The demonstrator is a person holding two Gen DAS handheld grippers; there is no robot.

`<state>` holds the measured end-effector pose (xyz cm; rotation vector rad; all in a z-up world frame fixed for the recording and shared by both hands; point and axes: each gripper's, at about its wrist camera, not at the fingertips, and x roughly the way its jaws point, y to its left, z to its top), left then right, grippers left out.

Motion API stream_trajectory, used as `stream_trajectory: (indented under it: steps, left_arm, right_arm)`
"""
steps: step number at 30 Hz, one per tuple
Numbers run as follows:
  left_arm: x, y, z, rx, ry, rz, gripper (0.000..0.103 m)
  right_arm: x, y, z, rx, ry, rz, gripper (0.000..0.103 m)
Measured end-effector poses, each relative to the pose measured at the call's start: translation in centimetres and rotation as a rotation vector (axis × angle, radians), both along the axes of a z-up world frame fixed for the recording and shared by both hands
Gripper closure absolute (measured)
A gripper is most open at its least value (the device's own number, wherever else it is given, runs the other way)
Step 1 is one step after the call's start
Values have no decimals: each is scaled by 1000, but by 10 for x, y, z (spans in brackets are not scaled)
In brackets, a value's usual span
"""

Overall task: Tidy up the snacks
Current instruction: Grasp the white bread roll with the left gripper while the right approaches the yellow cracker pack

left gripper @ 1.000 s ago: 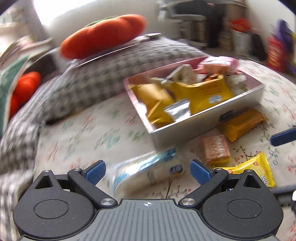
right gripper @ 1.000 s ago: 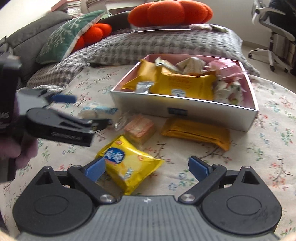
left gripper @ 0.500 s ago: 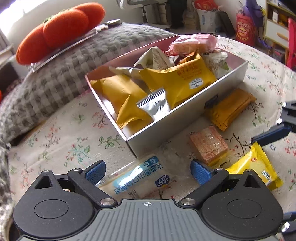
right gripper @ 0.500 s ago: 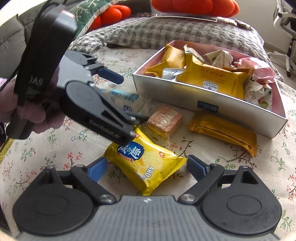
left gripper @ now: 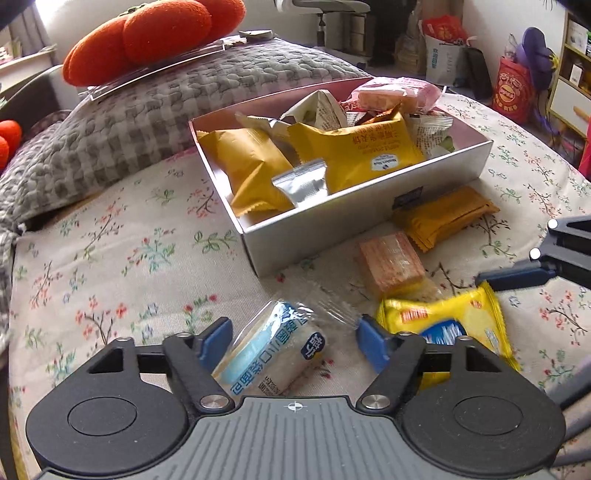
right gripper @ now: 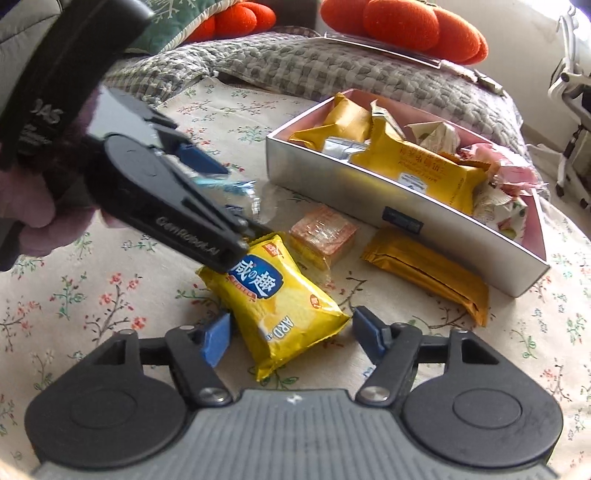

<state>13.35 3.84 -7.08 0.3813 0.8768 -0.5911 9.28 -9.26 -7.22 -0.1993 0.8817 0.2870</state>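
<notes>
A silver box (left gripper: pixel 332 221) (right gripper: pixel 332 181) with a pink inside holds several wrapped snacks. On the flowered cloth in front of it, a clear blue-and-white packet (left gripper: pixel 273 350) (right gripper: pixel 236 186) lies between the closing jaws of my left gripper (left gripper: pixel 295 343) (right gripper: pixel 236 195). Its right pad stands clear of the packet's body. A yellow packet (right gripper: pixel 280 306) (left gripper: pixel 443 325) lies between the closing jaws of my right gripper (right gripper: pixel 291 336), with small gaps at both pads. Only one blue finger (left gripper: pixel 517 275) of the right gripper shows in the left wrist view.
A pink-orange square cake (left gripper: pixel 391 262) (right gripper: pixel 323 236) and a golden-brown bar packet (left gripper: pixel 443 218) (right gripper: pixel 424 273) lie loose by the box's front wall. A grey checked blanket (left gripper: pixel 184 107) with orange pumpkin cushions (left gripper: pixel 155 33) lies behind. An office chair (right gripper: pixel 572 122) stands at the right.
Both pairs of jaws have narrowed around their packets. The left gripper has tilted down over the blue-and-white packet. The right gripper has rolled and moved closer to the yellow packet.
</notes>
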Motion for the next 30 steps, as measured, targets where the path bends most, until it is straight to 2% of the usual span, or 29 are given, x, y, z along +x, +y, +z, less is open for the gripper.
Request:
stream_trajectory:
  steps: [10, 13, 15, 17, 20, 22, 24, 27, 30]
  left_arm:
    - [-33, -6, 3, 14, 43, -16, 34]
    - [-40, -9, 6, 27, 52, -61, 32]
    - [-46, -11, 9, 41, 25, -98, 31]
    - [-48, -14, 11, 64, -4, -121, 25]
    - [-47, -20, 13, 104, 8, -139, 24]
    - [-50, -22, 13, 132, 18, -161, 24]
    - [-53, -22, 12, 160, 22, -179, 24]
    - [-57, -18, 9, 186, 25, -174, 23]
    - [-53, -10, 10, 175, 42, -112, 23]
  right_arm:
    - [-1, -37, 1, -33, -11, -171, 42]
    - [-2, -56, 4, 44, 6, -229, 44]
    - [-3, -64, 6, 66, 7, -255, 47]
    - [-5, -71, 6, 90, 12, -256, 46]
    - [-7, -77, 6, 140, 32, -243, 39]
    - [-6, -75, 7, 142, 25, -226, 39]
    - [-6, -72, 9, 137, 26, -191, 34]
    - [-3, -63, 11, 96, 16, -134, 26]
    - [6, -50, 11, 8, -6, -95, 26]
